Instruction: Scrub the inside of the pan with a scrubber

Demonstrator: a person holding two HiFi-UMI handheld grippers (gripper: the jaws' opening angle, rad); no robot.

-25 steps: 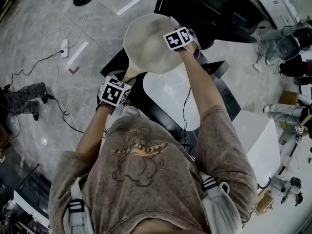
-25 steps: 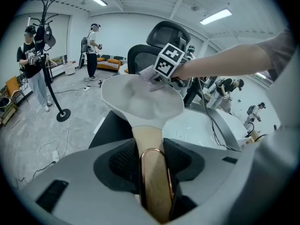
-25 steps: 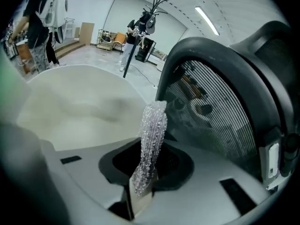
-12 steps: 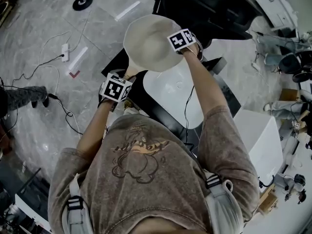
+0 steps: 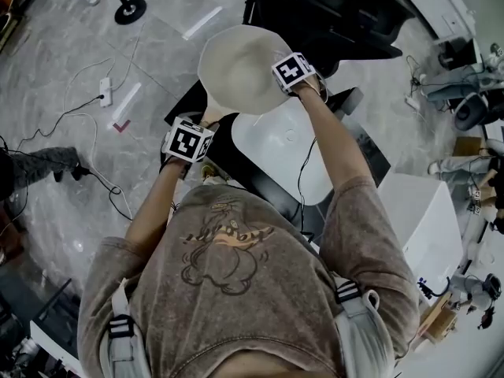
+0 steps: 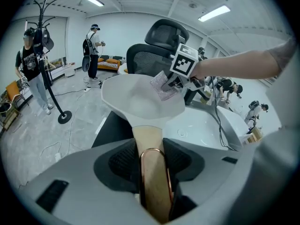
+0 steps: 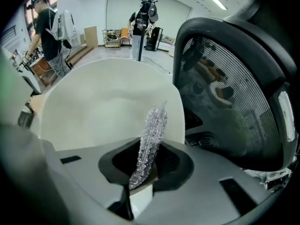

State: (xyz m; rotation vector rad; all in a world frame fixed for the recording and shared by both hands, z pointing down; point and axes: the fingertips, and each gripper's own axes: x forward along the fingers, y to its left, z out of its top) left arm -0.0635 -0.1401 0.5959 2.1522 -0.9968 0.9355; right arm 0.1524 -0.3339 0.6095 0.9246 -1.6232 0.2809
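Note:
A cream pan (image 5: 236,65) is held up over the white basin (image 5: 283,152), its inside facing me. My left gripper (image 5: 206,123) is shut on its wooden handle (image 6: 152,172), which has a copper loop at the end. The right gripper (image 5: 277,81) is shut on a silvery glittering scrubber (image 7: 150,142). In the left gripper view the scrubber (image 6: 163,86) lies against the inside of the pan (image 6: 140,100) near its right rim. The right gripper view shows the pan's wall (image 7: 103,107) just beyond the scrubber's tip.
A black mesh office chair (image 5: 346,14) stands right behind the pan, close on the right in the right gripper view (image 7: 234,93). The basin sits on a black table (image 5: 370,156). Cables (image 5: 102,77) lie on the floor at left. People (image 6: 33,69) and a coat stand (image 6: 56,93) are farther off.
My right gripper with the scrubber has slid a little along the pan's right side toward me. The left gripper and the handle have stayed put.

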